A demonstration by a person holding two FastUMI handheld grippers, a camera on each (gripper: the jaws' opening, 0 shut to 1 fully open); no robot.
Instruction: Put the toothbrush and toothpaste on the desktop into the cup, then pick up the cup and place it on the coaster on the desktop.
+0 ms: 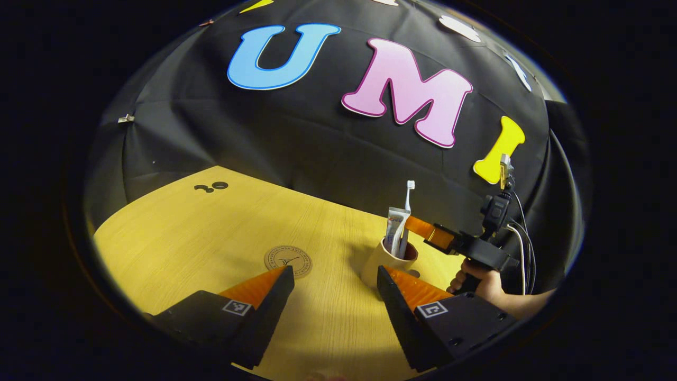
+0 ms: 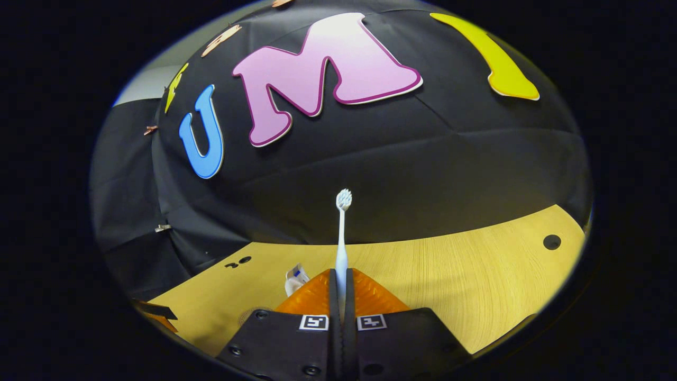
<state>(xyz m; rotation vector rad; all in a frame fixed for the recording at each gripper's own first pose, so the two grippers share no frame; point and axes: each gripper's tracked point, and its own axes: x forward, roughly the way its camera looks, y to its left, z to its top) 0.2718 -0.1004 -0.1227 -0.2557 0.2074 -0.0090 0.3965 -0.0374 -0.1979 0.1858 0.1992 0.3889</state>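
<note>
Right tool (image 2: 338, 288) is clamped on the toothbrush (image 2: 341, 238), which stands upright in the cup (image 1: 385, 264) next to the toothpaste (image 1: 395, 228), probably seated. Left tool (image 1: 336, 293) gapes wide, nearer the cup; the coaster (image 1: 288, 260) lies left of the cup.

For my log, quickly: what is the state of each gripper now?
Left gripper: open, holding nothing.
Right gripper: shut on the white plastic toothbrush, which stands in the beige cup.
</note>
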